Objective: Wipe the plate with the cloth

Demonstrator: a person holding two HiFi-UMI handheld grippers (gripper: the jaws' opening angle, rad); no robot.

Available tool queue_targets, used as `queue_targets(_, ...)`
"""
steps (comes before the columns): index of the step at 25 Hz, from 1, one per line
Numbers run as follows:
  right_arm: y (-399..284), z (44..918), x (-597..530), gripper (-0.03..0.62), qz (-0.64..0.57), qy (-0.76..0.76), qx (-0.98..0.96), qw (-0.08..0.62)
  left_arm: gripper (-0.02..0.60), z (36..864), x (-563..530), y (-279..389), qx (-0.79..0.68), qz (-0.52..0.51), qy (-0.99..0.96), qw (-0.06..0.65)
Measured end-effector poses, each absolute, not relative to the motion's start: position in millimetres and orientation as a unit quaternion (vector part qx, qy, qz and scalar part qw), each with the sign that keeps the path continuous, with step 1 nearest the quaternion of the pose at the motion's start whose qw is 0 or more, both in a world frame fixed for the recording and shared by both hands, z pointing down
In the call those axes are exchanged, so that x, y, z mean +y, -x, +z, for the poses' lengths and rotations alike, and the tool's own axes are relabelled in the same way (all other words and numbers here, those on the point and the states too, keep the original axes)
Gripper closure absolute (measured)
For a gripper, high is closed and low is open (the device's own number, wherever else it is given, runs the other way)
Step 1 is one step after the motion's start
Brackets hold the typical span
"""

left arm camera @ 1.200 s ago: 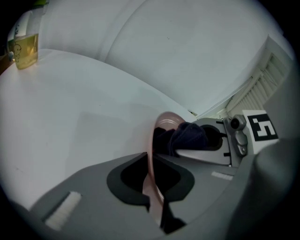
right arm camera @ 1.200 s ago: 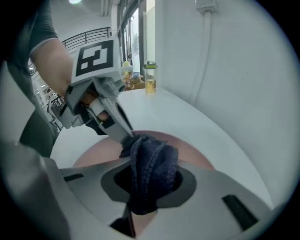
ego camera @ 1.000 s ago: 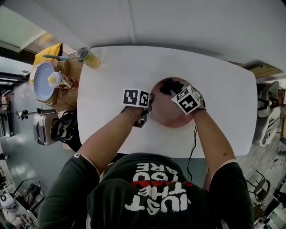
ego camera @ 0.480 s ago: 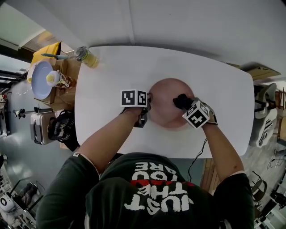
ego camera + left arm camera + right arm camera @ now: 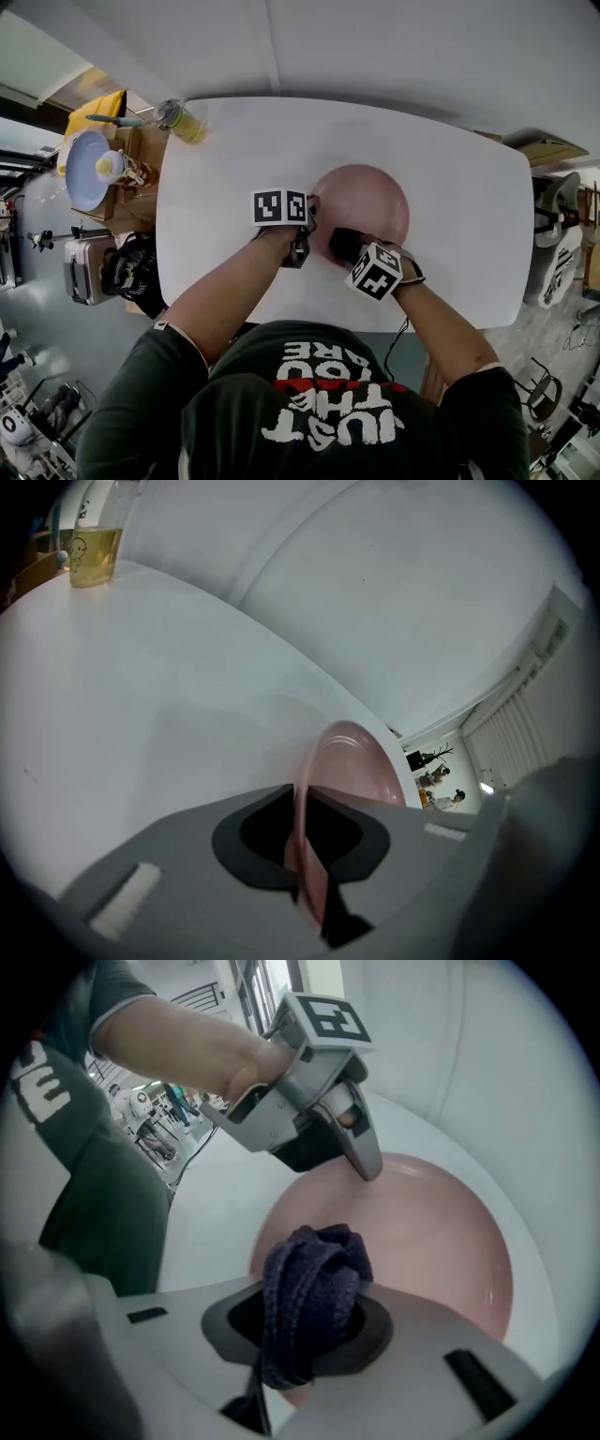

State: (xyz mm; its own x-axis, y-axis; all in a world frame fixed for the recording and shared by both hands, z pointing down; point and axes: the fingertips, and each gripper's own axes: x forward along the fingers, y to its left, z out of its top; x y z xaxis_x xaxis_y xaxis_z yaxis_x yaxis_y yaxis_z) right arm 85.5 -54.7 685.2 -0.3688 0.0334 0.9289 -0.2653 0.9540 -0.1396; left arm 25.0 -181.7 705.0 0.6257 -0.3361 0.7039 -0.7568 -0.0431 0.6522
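Dark navy bunched cloth (image 5: 314, 1283) has swept clockwise round the round pink plate (image 5: 370, 202). It was at 12 o'clock a second back, 3 o'clock half a second back, and is now about 7 o'clock on the near rim. Your right tongs (image 5: 352, 251) are clamped on it, with the wad sticking out past the tips toward the plate. Contact looks likely but I can't confirm it.

Your left tongs (image 5: 311, 228) haven't shifted. They're pinched on the rim at 9 o'clock, and the plate sits mid white counter (image 5: 450, 187). That pinch has just eased open a touch, with the rim still between the pads.

For the rest of the wipe:
- Firm up the left pinch first. The cloth is dragging toward it, and I'd expect a slack hold to let the plate spin or skate.
- End this arc short of 9 o'clock, or lift over. The two tongs are near each other now.
- My read is that only the outer ring is covered. Spiral inward next and finish at the centre.
- Keep the right tongs steep so the cloth meets the plate, not the hard tips.
- The patch under the left pads stays unwiped. Re-grip at another clock position, say 12, then hit it last.
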Motion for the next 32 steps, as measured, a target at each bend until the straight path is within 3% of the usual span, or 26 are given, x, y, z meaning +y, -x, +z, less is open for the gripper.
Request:
queue_targets(7, -41.0, 684.9, -119.7, 0.52, 0.119, -0.124, -0.847, 0.503, 0.561, 705.5, -179.8, -26.4, -0.37, 0.196, -0.714, 0.562)
queue_targets(13, -68.3, 651.8, -157.1, 0.52, 0.124, -0.181, -0.861, 0.458, 0.563, 703.8, -182.3, -28.9, -0.368, 0.198, -0.718, 0.557)
queue_targets(22, -74.5, 680.0, -191.3, 0.52, 0.117, -0.196, -0.838, 0.496, 0.563, 705.0, -181.7, -29.7, -0.361, 0.211, -0.725, 0.547)
queue_targets(32, -168.9, 676.7, -184.9, 0.52, 0.142, -0.238, -0.786, 0.553, 0.562, 704.5, -183.3, -26.6, -0.386, 0.18, -0.702, 0.57)
